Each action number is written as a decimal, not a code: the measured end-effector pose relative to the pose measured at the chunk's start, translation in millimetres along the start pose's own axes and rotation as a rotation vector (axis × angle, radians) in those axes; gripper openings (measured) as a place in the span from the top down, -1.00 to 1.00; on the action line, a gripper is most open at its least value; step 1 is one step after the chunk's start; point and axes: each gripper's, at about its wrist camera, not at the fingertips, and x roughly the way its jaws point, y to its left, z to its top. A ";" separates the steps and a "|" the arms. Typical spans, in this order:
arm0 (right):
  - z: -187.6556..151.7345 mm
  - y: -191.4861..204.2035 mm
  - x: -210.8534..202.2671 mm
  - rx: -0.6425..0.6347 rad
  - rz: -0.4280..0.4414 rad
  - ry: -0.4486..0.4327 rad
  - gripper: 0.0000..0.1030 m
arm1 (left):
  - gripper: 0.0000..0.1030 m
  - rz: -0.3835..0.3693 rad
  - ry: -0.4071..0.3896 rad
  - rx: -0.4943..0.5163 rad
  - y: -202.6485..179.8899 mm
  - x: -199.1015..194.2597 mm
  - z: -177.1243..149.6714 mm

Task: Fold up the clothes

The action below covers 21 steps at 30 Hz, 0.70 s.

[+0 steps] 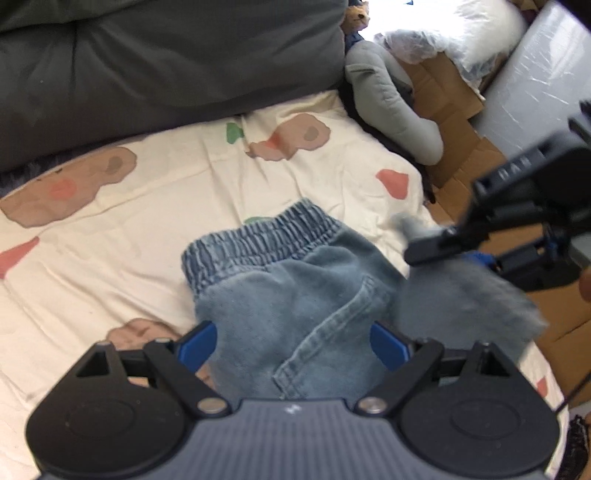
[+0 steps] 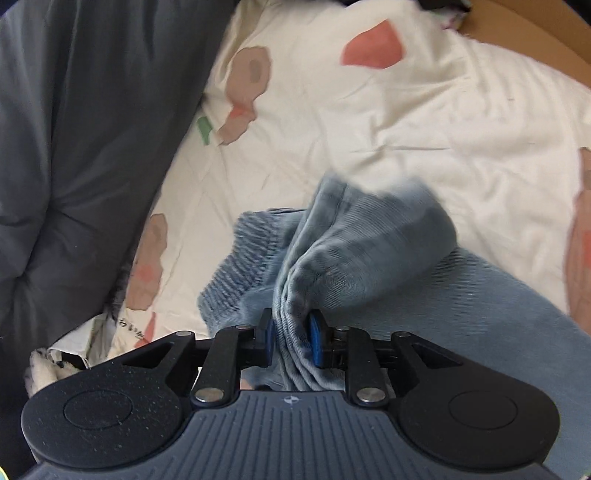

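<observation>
The jeans (image 1: 288, 295) lie on the bed (image 1: 110, 258), between the wide-apart left claw (image 1: 293, 347). The right claw (image 2: 291, 334) pinches a bunched fold of jeans. No writing can be read.

One pair of jeans (image 1: 295, 295) lies mid-frame. Two grippers show: the left (image 1: 293, 345) at the bottom, the right (image 1: 424, 253) at the right edge. One grey duvet (image 1: 147, 66) fills the upper left, one patterned sheet (image 1: 110, 229) the left, and one pillow (image 1: 461, 26) the upper right.
</observation>
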 end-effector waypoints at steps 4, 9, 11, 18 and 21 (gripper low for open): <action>0.5 19.1 14.1 -0.013 0.040 0.026 0.61 | -0.77 0.118 -0.029 0.027 6.2 0.5 3.8; 7.3 33.6 6.8 -0.042 0.088 0.022 0.59 | -0.76 0.126 -0.035 -0.017 20.9 -3.6 7.9; 8.4 34.8 3.6 -0.064 0.081 0.018 0.52 | -0.75 0.126 -0.044 -0.025 23.5 -7.6 8.6; -1.0 15.8 2.2 -0.097 0.081 0.010 0.51 | -0.48 0.050 -0.038 -0.054 24.3 -20.6 5.2; -12.8 2.1 5.2 -0.109 0.070 -0.012 0.51 | -0.47 0.003 -0.015 -0.068 21.4 -15.3 2.0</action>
